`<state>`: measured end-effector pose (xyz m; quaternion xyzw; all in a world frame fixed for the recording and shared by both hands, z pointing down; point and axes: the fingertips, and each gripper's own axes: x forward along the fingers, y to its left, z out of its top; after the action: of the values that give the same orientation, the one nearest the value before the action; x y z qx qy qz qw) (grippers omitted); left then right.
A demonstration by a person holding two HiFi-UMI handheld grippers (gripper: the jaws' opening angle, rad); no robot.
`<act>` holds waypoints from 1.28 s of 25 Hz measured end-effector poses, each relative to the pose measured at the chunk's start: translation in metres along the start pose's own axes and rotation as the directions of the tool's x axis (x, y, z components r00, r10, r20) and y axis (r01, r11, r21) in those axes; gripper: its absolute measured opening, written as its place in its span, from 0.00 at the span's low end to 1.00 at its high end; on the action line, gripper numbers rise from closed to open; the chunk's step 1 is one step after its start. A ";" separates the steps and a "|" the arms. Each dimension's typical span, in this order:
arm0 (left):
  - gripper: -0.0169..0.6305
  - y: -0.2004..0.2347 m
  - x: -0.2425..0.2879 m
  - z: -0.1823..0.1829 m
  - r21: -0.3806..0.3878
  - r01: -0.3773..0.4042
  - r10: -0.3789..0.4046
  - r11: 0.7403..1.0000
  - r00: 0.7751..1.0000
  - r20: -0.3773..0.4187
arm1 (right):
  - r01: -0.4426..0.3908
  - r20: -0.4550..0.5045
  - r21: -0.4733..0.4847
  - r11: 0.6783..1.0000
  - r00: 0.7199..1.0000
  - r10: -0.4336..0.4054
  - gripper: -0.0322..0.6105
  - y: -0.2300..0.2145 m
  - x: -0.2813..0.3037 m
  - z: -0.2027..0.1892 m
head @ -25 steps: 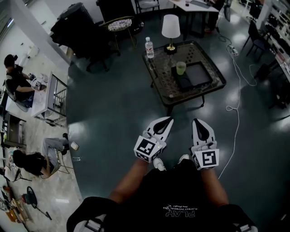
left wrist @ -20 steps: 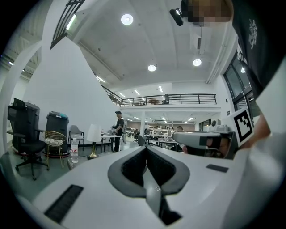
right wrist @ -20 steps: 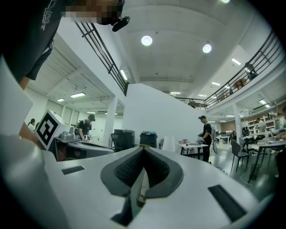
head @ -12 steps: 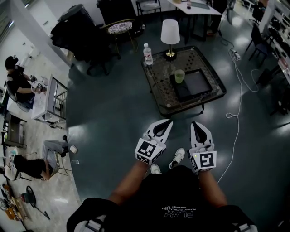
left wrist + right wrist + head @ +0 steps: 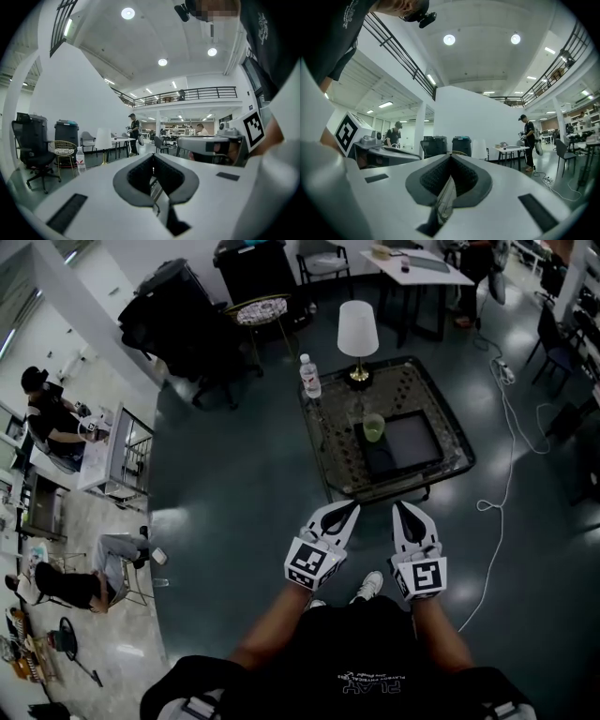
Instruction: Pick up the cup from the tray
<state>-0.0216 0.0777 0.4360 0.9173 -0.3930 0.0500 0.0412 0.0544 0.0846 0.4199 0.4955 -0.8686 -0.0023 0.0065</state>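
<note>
On the low table ahead stand a white lamp, a water bottle and a black tray with the green cup upright at its far left corner, mouth up, well apart from the left gripper and right gripper, both with jaws pressed together, empty.

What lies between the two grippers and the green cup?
In the head view: only bare floor, then the table rim and part of the black tray before the cup.

An open-plan office hall: people working at desks, a black office chair, a mezzanine railing overhead.
</note>
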 end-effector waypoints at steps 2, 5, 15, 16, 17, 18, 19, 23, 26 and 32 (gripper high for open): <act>0.04 0.003 0.009 0.000 -0.004 -0.016 0.016 1.000 1.000 -0.005 | -0.018 0.005 0.008 1.000 1.000 0.018 0.06 -0.007 0.006 0.002; 0.04 0.011 0.018 0.001 -0.007 -0.049 0.049 0.999 0.999 -0.005 | -0.044 0.005 0.011 0.999 0.999 0.044 0.06 -0.017 0.013 -0.001; 0.04 0.046 0.049 -0.009 -0.051 -0.082 0.082 0.995 0.997 -0.017 | -0.067 -0.018 0.013 0.998 0.998 0.067 0.06 -0.038 0.049 -0.014; 0.04 0.050 0.053 -0.009 -0.035 -0.080 0.079 0.996 0.997 -0.023 | -0.065 -0.019 0.010 0.998 0.998 0.065 0.06 -0.039 0.056 -0.013; 0.04 0.054 0.057 -0.010 -0.017 -0.074 0.074 0.997 0.997 -0.030 | -0.064 -0.021 0.004 0.998 0.998 0.064 0.06 -0.041 0.063 -0.012; 0.04 0.056 0.063 -0.010 0.004 -0.064 0.064 0.998 0.997 -0.037 | -0.064 -0.025 -0.002 0.998 0.998 0.064 0.06 -0.043 0.068 -0.012; 0.04 0.056 0.069 -0.011 0.021 -0.050 0.051 0.999 0.998 -0.042 | -0.062 -0.034 -0.008 0.998 0.997 0.062 0.06 -0.045 0.073 -0.013; 0.04 0.069 0.093 -0.010 -0.005 0.000 0.000 1.000 0.999 -0.038 | -0.035 -0.072 -0.007 0.999 0.997 0.034 0.06 -0.059 0.095 -0.022; 0.04 0.089 0.109 -0.011 -0.037 0.010 -0.011 0.999 0.999 -0.038 | -0.015 -0.086 -0.009 1.000 0.996 0.015 0.06 -0.071 0.110 -0.031; 0.04 0.125 0.131 -0.024 -0.072 0.029 -0.034 0.997 0.997 -0.071 | 0.026 -0.127 -0.026 0.999 0.991 -0.029 0.06 -0.087 0.141 -0.046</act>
<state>-0.0238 -0.0990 0.4806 0.9190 -0.3781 0.0685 0.0887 0.0582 -0.0810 0.4658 0.5063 -0.8595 0.0189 0.0679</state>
